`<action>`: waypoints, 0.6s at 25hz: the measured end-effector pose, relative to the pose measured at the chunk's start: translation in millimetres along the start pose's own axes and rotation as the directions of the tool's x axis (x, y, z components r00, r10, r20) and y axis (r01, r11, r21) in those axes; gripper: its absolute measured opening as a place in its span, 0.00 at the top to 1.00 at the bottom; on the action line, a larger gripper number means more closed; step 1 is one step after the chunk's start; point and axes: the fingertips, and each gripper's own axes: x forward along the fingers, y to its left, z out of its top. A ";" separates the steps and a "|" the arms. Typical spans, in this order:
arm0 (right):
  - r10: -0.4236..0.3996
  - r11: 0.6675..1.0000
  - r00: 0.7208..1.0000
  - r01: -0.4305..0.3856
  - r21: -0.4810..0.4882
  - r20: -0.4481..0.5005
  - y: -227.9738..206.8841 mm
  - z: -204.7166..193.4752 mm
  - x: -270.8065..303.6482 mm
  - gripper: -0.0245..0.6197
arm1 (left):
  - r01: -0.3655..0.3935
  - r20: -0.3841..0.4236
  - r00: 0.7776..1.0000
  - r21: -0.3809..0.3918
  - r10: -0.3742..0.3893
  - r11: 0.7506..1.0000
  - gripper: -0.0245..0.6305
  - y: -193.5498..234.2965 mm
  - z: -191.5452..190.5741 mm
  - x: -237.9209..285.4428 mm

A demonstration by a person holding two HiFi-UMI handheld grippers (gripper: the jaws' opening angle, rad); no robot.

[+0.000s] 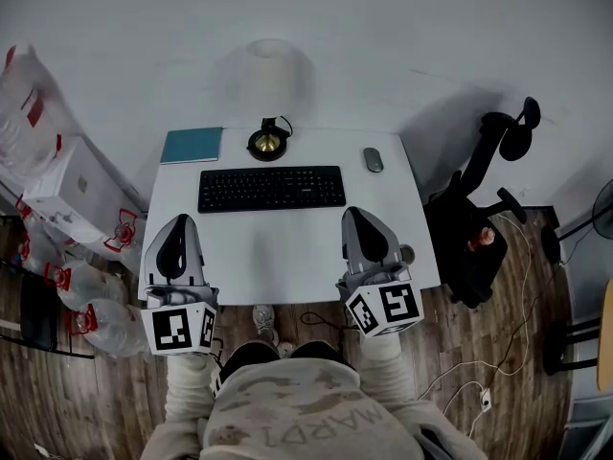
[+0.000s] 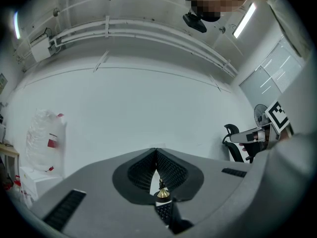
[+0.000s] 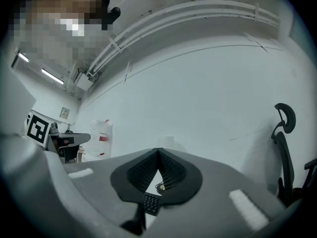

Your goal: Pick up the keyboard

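Keyboard [image 1: 271,188]: lying flat toward the far side of the counter [image 1: 287,257], untouched.
Left gripper [image 1: 179,223]: jaws clenched on nothing, over the counter's near edge, short of the keyboard.
Right gripper [image 1: 357,214]: jaws clenched, empty, also short of it.
Progress: not started; reach, grasp and lift are all left.

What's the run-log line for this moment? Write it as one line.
left gripper: shut, empty | right gripper: shut, empty | keyboard: flat on desk, untouched, beyond both grippers | phase: pre-grasp

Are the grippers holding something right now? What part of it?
Nothing is held. The left gripper and right gripper are both shut and empty; the keyboard lies untouched on the table.
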 end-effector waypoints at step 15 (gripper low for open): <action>-0.067 0.998 0.998 0.067 -0.008 0.002 -43.1 -5.8 64.4 0.95 | 0.039 -0.006 0.999 0.007 -0.039 0.999 0.95 18.3 -15.2 84.5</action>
